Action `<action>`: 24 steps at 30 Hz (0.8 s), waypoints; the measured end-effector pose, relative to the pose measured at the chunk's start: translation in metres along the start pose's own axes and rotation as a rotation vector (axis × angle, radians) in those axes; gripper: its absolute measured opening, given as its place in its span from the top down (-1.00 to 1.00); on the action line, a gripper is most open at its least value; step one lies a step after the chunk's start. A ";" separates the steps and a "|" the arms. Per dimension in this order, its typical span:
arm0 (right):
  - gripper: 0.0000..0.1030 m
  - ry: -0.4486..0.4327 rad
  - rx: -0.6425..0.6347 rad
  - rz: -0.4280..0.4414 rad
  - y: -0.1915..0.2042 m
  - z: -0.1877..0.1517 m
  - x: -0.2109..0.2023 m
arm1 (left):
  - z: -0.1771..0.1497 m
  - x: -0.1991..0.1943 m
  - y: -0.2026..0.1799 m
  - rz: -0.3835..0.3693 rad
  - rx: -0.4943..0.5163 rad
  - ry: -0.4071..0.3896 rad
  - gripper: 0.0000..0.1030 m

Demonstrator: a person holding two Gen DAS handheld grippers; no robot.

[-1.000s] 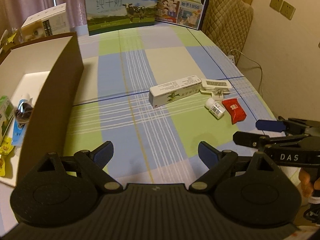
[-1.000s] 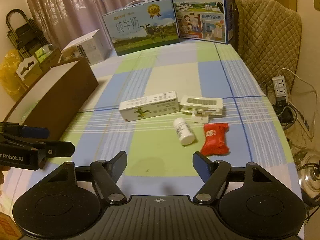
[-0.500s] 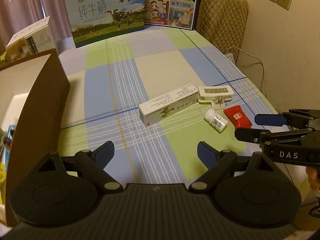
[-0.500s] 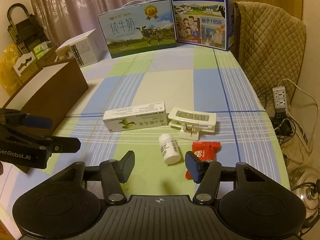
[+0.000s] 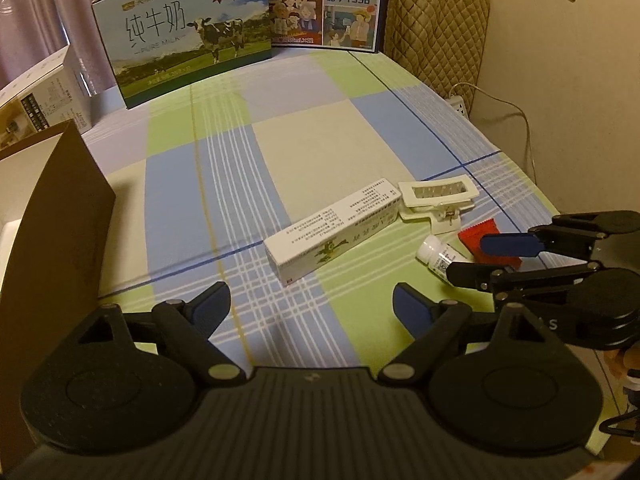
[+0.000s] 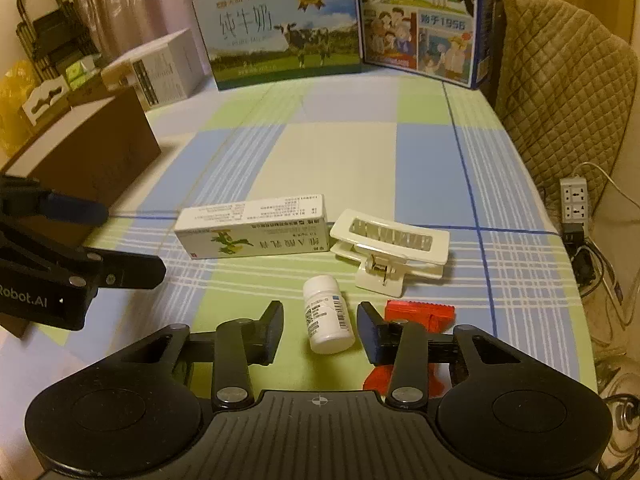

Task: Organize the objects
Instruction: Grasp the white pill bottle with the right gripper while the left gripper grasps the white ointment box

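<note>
The right gripper (image 6: pixel 320 326) straddles the white bottle (image 6: pixel 326 314), its long axis running along the closing, not-yet-touching jaws; the left gripper (image 5: pixel 311 304) hangs spread.

We count on the checked cloth: one long white carton (image 6: pixel 252 232), one white clip (image 6: pixel 390 254), one small white bottle (image 6: pixel 326 314), one red packet (image 6: pixel 420 312). Upper frame: two milk cases (image 6: pixel 280 28), one white box (image 6: pixel 160 68). Left: one brown box (image 6: pixel 88 160).

pill bottle (image 6: pixel 326 314) lies before the carton (image 6: pixel 254 231), clip (image 6: pixel 390 254) right of the carton.
</note>
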State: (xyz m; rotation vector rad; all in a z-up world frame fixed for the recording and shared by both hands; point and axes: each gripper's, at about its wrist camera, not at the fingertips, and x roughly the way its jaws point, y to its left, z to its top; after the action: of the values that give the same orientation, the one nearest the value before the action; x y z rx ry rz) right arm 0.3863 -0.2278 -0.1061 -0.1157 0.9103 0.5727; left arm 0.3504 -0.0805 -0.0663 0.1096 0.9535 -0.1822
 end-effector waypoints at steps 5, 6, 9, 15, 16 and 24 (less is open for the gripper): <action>0.32 0.033 -0.006 -0.007 -0.004 0.001 0.014 | 0.006 0.014 0.001 -0.006 0.025 0.019 -0.67; 0.32 0.038 -0.004 -0.005 -0.005 0.000 0.016 | 0.008 0.017 0.002 -0.008 0.029 0.025 -0.67; 0.32 0.047 0.001 -0.007 -0.006 -0.001 0.022 | 0.011 0.026 0.002 -0.016 0.044 0.036 -0.67; 0.54 0.055 -0.012 -0.016 -0.006 0.000 0.029 | 0.023 0.044 0.000 -0.034 0.092 0.044 -0.64; 0.54 0.056 -0.013 -0.016 -0.006 0.000 0.029 | 0.025 0.048 -0.001 -0.037 0.104 0.044 -0.63; 0.54 0.044 0.044 -0.016 -0.014 0.002 0.020 | 0.043 0.080 -0.010 -0.087 0.226 0.052 -0.47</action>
State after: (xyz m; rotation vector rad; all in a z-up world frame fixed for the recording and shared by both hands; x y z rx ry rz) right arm 0.4049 -0.2307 -0.1221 -0.0961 0.9634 0.5369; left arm 0.4280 -0.1061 -0.1065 0.2821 0.9878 -0.3685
